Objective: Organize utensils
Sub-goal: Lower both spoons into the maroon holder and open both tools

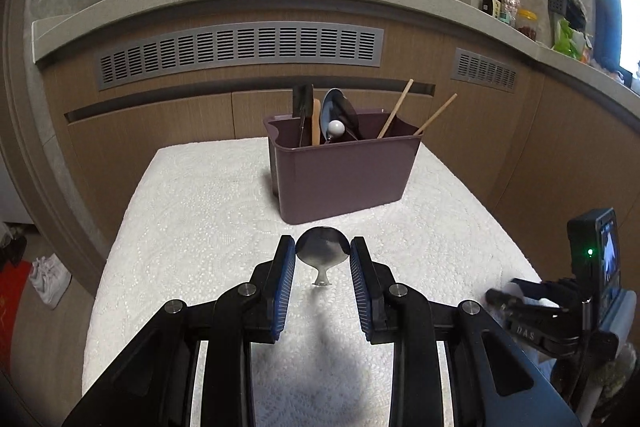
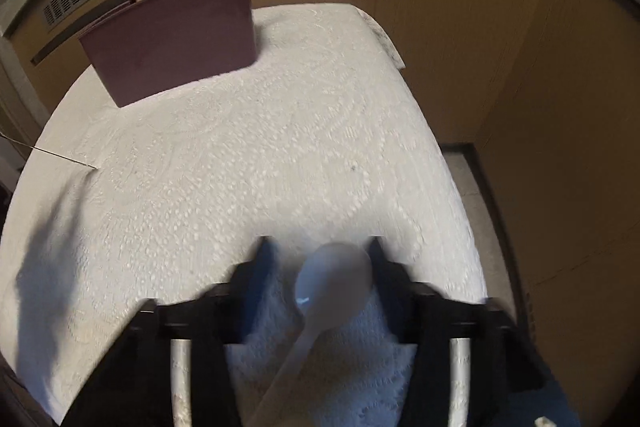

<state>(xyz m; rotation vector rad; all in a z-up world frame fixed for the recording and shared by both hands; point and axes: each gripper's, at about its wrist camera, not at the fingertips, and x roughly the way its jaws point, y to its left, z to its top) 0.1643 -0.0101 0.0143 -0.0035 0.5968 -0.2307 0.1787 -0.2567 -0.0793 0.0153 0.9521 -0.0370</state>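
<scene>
Steel spoon (image 1: 322,247), one, held by its bowl between the blue pads of the left gripper (image 1: 322,254); both pads press against the bowl's edges, the bowl faces the camera, and the stub of handle hangs down toward the white cloth (image 1: 208,211). This gripper points forward and somewhat downward at the purple caddy (image 1: 344,183), the spoon raised clear of the cloth, with a shadow below it.

White plastic spoon (image 2: 334,279), one, lying between the fingers of the right gripper (image 2: 318,267); its bowl touches the right-hand finger, its handle runs back and to the left under the tool. The picture is blurred, and a gap shows on the left side, so whether the pads clamp it cannot be told. This gripper tilts steeply down over the near edge of the cloth. From the left wrist view it (image 1: 520,301) appears low at the right, carrying a small lit screen.

Caddy, one, standing upright at the far end of the cloth, well apart from both grippers. Contents visible:
- chopsticks (image 1: 396,115), two, leaning right
- blue spoon (image 1: 332,107), one
- black spatula (image 1: 303,107), one
- wooden handle, one
- white round knob, one

Cabinet front behind, with vent grilles (image 1: 240,53), two.
</scene>
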